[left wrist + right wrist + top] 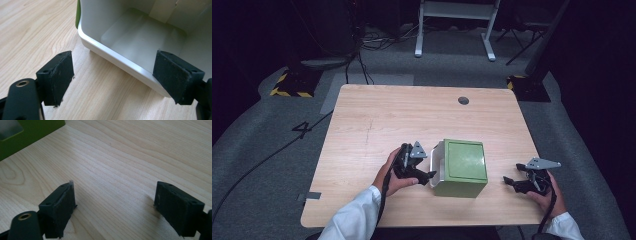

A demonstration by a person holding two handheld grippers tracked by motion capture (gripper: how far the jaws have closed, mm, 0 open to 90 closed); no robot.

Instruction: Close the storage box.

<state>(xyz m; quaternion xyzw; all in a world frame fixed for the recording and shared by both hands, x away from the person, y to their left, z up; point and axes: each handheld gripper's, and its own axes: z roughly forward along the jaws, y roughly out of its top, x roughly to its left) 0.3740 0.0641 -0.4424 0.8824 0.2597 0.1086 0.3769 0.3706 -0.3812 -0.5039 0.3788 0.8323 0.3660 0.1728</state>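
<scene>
A green box [464, 164] with a white inside lies on its side on the wooden table [377, 120], its open mouth facing left. My left gripper [428, 175] is open right at that mouth. In the left gripper view the white rim [117, 58] of the box runs between the two pads, one pad [61, 75] on the table side and the other pad [175, 75] over the hollow; neither visibly touches it. My right gripper [508, 181] is open and empty, resting low over bare wood to the right of the box. A green corner of the box [27, 132] appears in the right gripper view.
A round cable hole [463, 100] sits near the table's far edge. Beyond the table are a white desk frame [457, 25], floor cables and yellow-black marked bases [292, 85]. Bare wood stretches across the far half of the table.
</scene>
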